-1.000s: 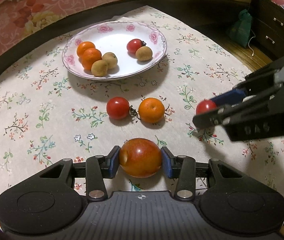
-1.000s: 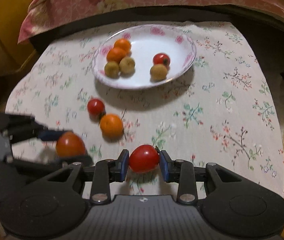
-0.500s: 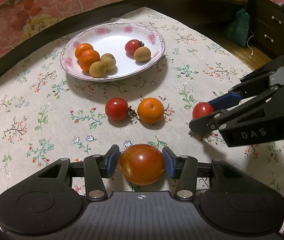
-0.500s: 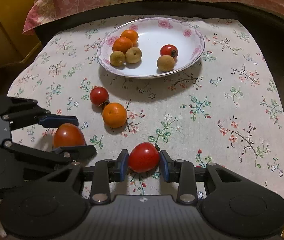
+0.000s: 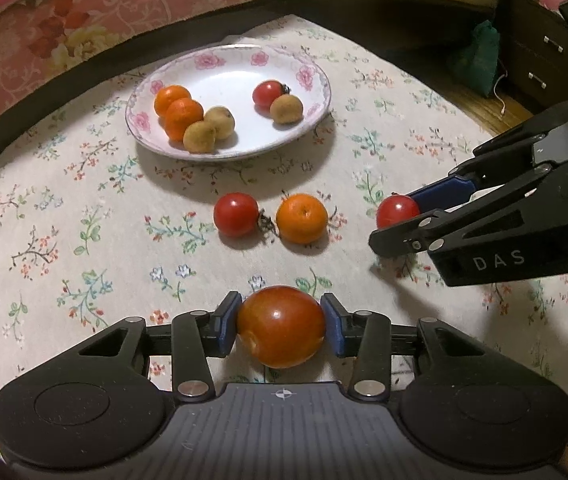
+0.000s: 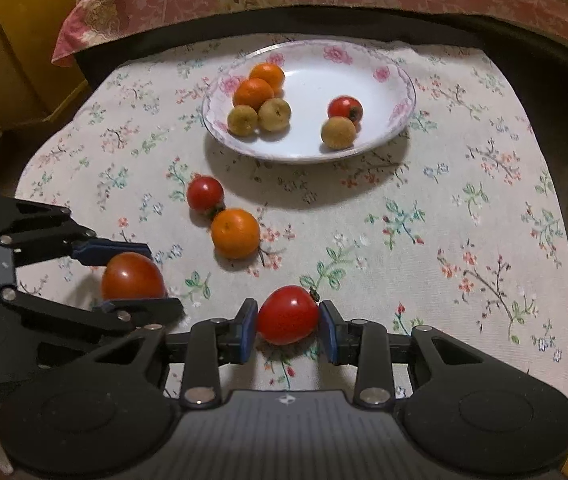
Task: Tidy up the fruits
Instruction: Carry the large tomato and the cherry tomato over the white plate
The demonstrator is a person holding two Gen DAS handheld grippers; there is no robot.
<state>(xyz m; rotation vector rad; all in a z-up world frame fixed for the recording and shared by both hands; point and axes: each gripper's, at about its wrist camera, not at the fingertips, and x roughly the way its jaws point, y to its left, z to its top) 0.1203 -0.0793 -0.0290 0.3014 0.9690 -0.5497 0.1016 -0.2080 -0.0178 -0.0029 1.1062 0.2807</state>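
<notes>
Tomatoes were pinched: left gripper closing on the large tomato, right gripper clamped on a smaller tomato, near the table's front edge. Judgement: squeeze lightly, carry level to the plate.

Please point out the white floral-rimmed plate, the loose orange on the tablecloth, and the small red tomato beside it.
White floral-rimmed plate (image 6: 388,76): right wrist view, far rim.
Loose orange (image 6: 235,233): right wrist view, middle of peel.
Small red tomato (image 6: 205,193): right wrist view, middle of skin.
</notes>
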